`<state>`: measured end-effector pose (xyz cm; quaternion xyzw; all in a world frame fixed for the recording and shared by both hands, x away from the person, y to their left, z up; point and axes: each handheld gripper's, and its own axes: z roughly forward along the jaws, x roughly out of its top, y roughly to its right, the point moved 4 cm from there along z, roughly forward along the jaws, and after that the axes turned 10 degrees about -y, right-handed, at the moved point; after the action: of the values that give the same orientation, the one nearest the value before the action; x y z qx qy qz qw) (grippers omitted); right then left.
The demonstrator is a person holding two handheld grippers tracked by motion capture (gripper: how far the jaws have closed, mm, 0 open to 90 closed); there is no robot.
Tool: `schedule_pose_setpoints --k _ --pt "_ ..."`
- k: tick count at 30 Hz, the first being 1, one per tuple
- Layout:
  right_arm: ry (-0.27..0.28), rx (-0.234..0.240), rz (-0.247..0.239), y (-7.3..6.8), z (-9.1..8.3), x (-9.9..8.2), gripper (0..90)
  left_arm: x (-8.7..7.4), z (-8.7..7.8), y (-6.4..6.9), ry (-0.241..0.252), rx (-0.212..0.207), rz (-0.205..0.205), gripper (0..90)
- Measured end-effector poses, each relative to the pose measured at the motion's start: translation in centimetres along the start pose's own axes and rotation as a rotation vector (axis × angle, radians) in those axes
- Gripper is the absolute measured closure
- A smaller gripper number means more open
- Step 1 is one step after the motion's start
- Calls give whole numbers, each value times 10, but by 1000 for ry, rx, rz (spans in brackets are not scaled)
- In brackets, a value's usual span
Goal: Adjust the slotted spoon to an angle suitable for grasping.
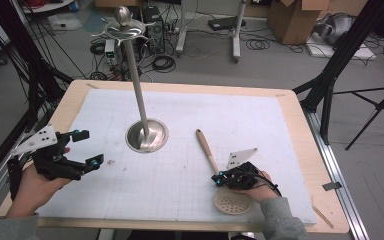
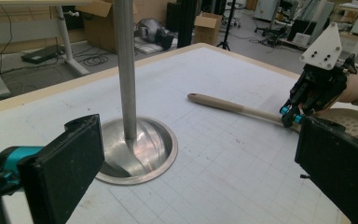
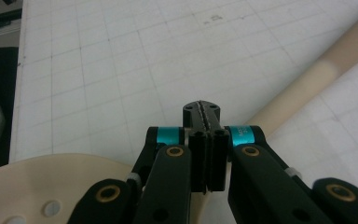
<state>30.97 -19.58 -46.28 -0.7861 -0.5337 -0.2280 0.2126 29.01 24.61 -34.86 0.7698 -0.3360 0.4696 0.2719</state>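
Cream plastic marked the slotted spoon [image 1: 225,187], which lay on the worktop [image 1: 190,150] at about five o'clock from the steel stand's [image 1: 146,135] round base. From the high view we saw its handle running toward eleven o'clock and its perforated bowl nearest the person. Our right tongs [image 1: 219,178] sat over the handle close to the bowl. The right gripper view [image 3: 201,108] gave what the high view could not: the two jaws pressed flat together, with the handle passing beside and beneath them rather than between them. The left gripper view supplied a side look at the spoon [image 2: 242,110] resting flat, with the right tongs [image 2: 291,116] down at its neck. Our left tongs [image 1: 91,148] stood wide apart at nine o'clock from the stand, holding nothing.
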Motion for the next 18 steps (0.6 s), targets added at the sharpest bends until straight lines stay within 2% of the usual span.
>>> schedule_pose_setpoints --k 9,16,18 --pt "-1 -26 18 12 -18 -22 900 0 1 0 -3 -3 1 17" --pt "-5 -32 34 15 -22 -24 900 -1 1 0 -7 -2 -3 18" --pt "43 -31 48 15 -25 -17 900 -1 1 0 -6 -2 -2 18"
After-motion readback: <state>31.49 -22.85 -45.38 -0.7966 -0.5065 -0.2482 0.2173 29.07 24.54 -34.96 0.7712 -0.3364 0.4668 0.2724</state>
